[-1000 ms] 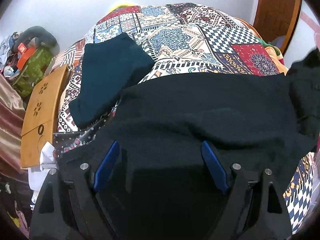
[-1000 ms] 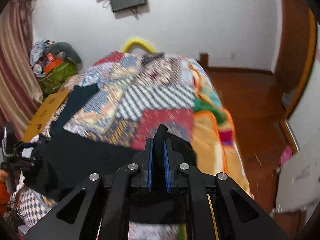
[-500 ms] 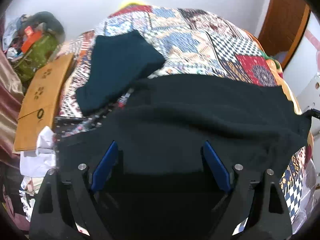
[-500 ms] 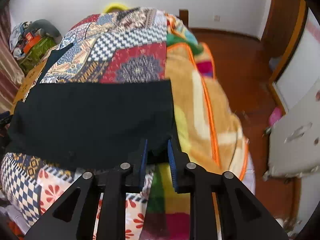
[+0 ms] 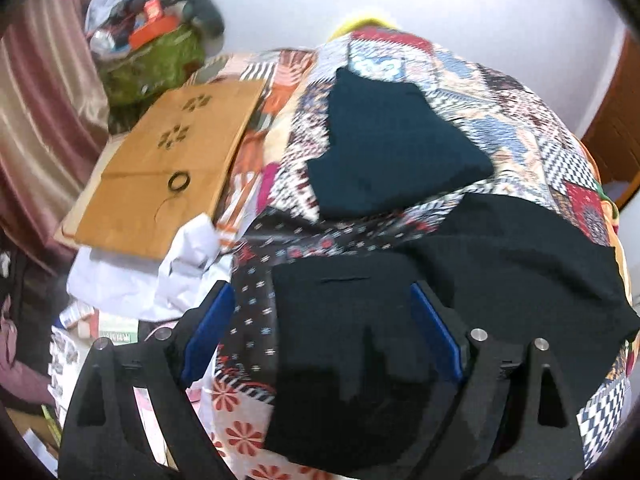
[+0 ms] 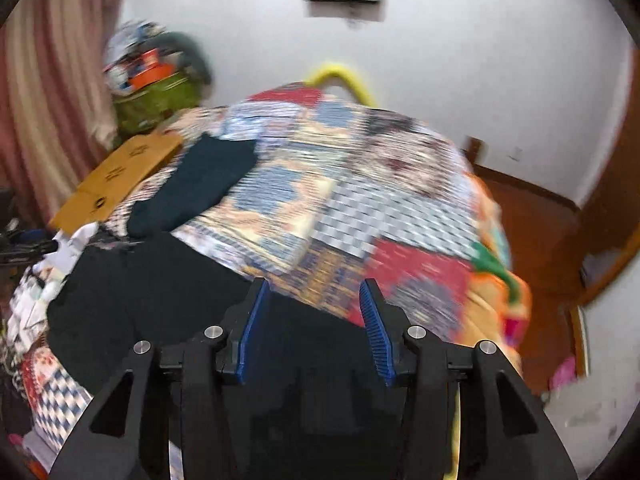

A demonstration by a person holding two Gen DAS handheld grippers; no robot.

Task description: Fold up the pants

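Black pants [image 5: 520,272] lie flat across the near part of a patchwork bedspread [image 5: 532,128]. My left gripper [image 5: 320,288] hovers over their left end, jaws wide open, with the cloth below the blue pads [image 5: 436,332] and not pinched. In the right wrist view the pants [image 6: 160,280] stretch off to the left. My right gripper [image 6: 313,284] hangs over their far edge with its jaws opening; the cloth lies under the fingers and neither pad presses on it. This view is blurred by motion.
A folded dark teal garment [image 5: 392,148] lies farther back on the bed. A brown board [image 5: 168,160] and white cloth [image 5: 176,272] sit at the bed's left edge, a stuffed green bag [image 5: 152,64] behind them. Curtains hang on the left; wooden floor [image 6: 532,232] on the right.
The right gripper, earlier shut on the pants' edge, has let go and spread its jaws. Both views have swung left; the left gripper now sits over the pants' left end.
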